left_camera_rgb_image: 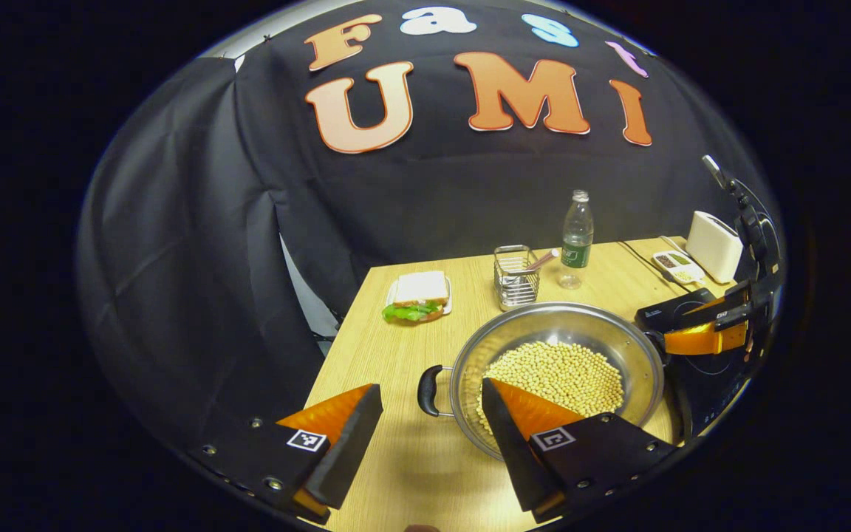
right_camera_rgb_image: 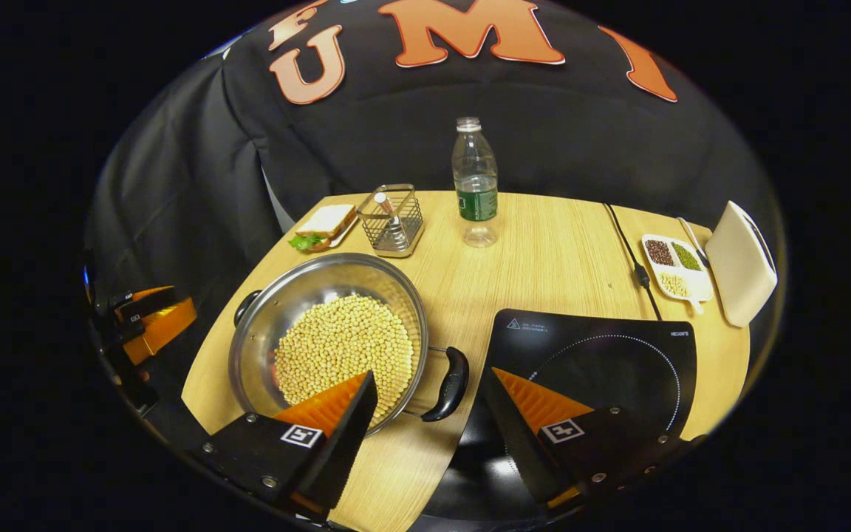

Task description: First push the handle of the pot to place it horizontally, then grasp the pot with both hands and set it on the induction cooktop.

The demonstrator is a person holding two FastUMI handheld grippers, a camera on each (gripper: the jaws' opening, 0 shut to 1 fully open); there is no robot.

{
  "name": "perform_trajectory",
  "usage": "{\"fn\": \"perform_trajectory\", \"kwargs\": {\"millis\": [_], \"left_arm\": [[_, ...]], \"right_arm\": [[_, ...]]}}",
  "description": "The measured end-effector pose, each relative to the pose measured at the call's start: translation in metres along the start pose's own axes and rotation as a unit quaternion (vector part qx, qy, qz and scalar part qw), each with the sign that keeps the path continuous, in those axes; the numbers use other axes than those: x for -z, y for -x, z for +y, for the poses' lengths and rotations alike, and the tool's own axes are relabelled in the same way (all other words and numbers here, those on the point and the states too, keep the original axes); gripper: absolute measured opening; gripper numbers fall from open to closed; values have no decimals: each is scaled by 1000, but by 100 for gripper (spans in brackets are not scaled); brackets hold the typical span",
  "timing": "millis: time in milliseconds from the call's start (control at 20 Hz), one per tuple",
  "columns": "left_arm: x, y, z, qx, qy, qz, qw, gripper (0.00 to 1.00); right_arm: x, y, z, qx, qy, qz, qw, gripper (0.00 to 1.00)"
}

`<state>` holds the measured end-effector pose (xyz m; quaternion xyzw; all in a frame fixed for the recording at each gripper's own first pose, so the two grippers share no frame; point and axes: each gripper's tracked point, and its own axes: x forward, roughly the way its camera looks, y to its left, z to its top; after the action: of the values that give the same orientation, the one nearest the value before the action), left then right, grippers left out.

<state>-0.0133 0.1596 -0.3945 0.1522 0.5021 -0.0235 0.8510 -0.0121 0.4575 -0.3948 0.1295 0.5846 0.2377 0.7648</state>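
Pot: I see the round steel pot of pale soybeans [right_camera_rgb_image: 329,336] sitting on the light wooden table [right_camera_rgb_image: 551,251], near its front edge and just beside the flat black induction cooktop [right_camera_rgb_image: 603,362].
Left fingers: my left gripper [left_camera_rgb_image: 431,428] is spread wide, with the pot's black left handle [left_camera_rgb_image: 429,390] in the gap, untouched.
Right fingers: my right gripper [right_camera_rgb_image: 429,414] is also wide, straddling the black right handle [right_camera_rgb_image: 451,384], no contact.
Open room: bare wood lies behind the pot, up to the wire mesh basket [right_camera_rgb_image: 394,220] and clear plastic bottle [right_camera_rgb_image: 476,185].
Views: the right gripper view gives the whole cooktop, the divided white dish of beans [right_camera_rgb_image: 673,266] and the white toaster [right_camera_rgb_image: 743,262]; the left gripper view shows the sandwich on its plate [left_camera_rgb_image: 418,295] closer.
Room: black cloth walls behind.
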Motion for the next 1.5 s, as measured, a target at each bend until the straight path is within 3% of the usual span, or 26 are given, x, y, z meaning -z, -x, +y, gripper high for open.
{"fn": "perform_trajectory", "kwargs": {"millis": [500,750,850,950,1100,1350,1400,1450,1500], "left_arm": [[34,-77,-31,75,1,66,995,85],[41,-90,-28,70,-9,76,995,87],[40,-93,-19,53,-13,73,996,88],[47,-94,-9,37,-8,81,996,85],[57,-101,-17,56,19,79,995,84],[75,-111,-14,51,52,90,993,83],[78,-114,-11,47,59,88,993,86],[79,-115,-8,45,67,85,993,73],[78,-116,-8,46,72,80,993,68]], "right_arm": [[19,-42,6,4,-28,71,997,87],[20,-52,0,33,-18,83,996,72],[21,-56,0,39,-9,86,995,67],[20,-60,0,48,0,81,996,68],[18,-64,2,59,11,74,995,69],[18,-67,-1,71,19,68,995,69],[19,-68,-2,74,18,68,995,64],[18,-68,-1,75,15,67,995,68],[18,-68,-1,76,12,67,995,66]]}}
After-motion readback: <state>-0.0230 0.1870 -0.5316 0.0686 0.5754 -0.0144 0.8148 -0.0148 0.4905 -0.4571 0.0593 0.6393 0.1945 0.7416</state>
